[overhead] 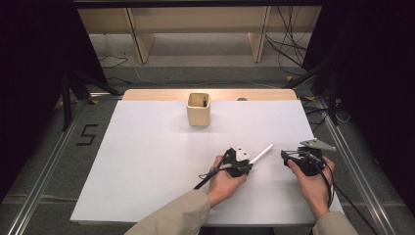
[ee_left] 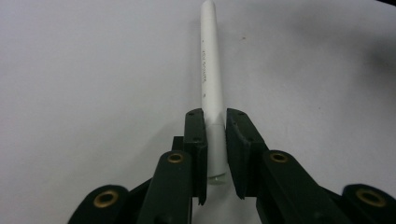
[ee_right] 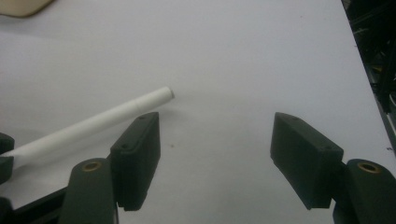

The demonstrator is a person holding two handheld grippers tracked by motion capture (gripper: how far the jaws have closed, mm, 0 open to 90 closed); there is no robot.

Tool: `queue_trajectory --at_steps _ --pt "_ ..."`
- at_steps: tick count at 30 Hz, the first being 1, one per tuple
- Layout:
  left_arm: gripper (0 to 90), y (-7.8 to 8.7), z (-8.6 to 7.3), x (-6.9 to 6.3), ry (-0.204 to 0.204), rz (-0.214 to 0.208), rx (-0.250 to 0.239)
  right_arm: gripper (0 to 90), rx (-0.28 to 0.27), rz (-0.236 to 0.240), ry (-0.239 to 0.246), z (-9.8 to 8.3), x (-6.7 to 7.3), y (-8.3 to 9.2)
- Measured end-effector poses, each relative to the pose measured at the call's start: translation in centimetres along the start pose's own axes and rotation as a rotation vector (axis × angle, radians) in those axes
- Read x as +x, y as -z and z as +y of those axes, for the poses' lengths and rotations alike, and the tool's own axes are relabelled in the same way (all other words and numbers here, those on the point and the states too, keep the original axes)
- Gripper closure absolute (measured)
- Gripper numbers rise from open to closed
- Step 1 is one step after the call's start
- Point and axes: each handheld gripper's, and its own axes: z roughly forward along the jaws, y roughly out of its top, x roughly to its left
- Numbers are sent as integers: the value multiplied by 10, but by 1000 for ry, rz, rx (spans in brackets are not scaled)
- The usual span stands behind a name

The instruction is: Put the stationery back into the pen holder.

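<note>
left tongs (ee_left: 215, 140) clamp the white pen (ee_left: 210, 70); right tongs (ee_right: 215, 158) gape.

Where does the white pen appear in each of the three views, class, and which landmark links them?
High view: white pen right of centre, held in the left gripper.
Left gripper view: centre, running up from between the jaws.
Right gripper view: lower left, slanting up.
Shared landmark: the white table.
</note>
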Motion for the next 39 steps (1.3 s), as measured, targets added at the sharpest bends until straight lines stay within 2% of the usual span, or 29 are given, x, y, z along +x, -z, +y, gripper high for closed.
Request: queue_trajectory --at_steps 2,4,8,12,15,18,22,25,28,33,39 --pt "788 7 0 3 -6 7 -17 334 -5 16 -13 1 1 1" --pt "787 14 0 7 -11 15 -36 323 -4 52 -24 1 3 1" --pt "787 33 -2 15 -19 40 -89 293 -17 193 -44 2 11 2" --pt "788 54 -9 23 -6 60 -146 281 -63 353 -133 6 22 1" --pt "787 68 -16 28 -3 68 -167 272 -74 427 -155 9 36 -2" --pt "787 80 -25 32 16 73 -183 269 -60 484 -160 11 54 -8" --pt "787 91 -35 37 32 81 -195 269 -38 537 -144 15 79 -15" --pt "787 97 -40 39 29 87 -198 267 -32 567 -137 18 96 -21" --pt "787 102 -43 40 27 91 -204 267 -32 597 -148 23 109 -25" --pt "786 109 -45 38 29 85 -219 269 -27 618 -155 27 123 -32" --pt "786 113 -49 36 32 80 -229 272 -29 622 -169 30 129 -38"
